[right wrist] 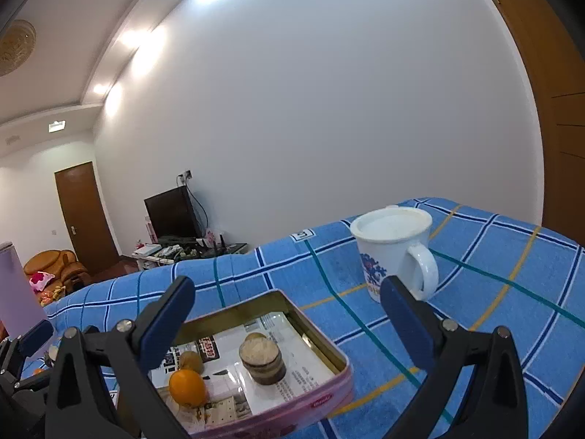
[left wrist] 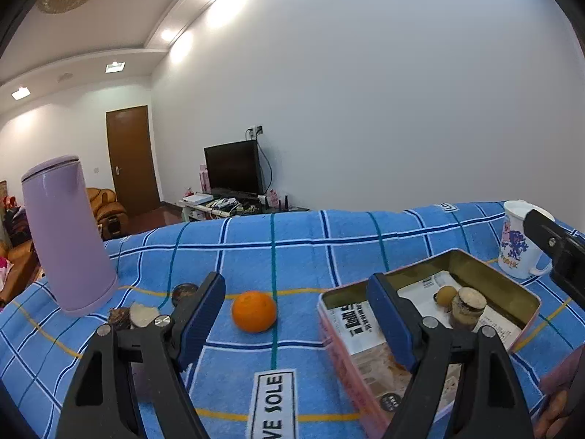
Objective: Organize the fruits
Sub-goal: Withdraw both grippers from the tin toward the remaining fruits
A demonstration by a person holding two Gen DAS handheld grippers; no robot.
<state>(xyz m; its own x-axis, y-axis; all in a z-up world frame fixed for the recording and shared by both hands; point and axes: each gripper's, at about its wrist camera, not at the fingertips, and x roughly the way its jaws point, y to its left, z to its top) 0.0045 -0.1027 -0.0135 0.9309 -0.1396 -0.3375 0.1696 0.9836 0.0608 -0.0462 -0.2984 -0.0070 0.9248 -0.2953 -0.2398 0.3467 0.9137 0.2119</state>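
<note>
An orange (left wrist: pixel 253 310) lies on the blue checked cloth, just ahead of my open, empty left gripper (left wrist: pixel 296 311). To its right stands a pink tin (left wrist: pixel 331 325) lined with printed paper, holding a small brownish fruit (left wrist: pixel 445 295) and a brown cut chunk (left wrist: pixel 468 307). In the right wrist view the tin (right wrist: pixel 321 398) also holds an orange (right wrist: pixel 187 387), a brownish fruit (right wrist: pixel 191 361) and the chunk (right wrist: pixel 262 360). My right gripper (right wrist: pixel 289 320) is open and empty above the tin. Brown cut pieces (left wrist: pixel 131 316) lie left of the left gripper.
A lilac flask (left wrist: pixel 65 234) stands at the left of the cloth. A white mug (right wrist: pixel 395 248) with a blue print stands beyond the tin at the right. A dark round piece (left wrist: pixel 184 292) lies behind the left finger. The cloth's far edge drops off toward the room.
</note>
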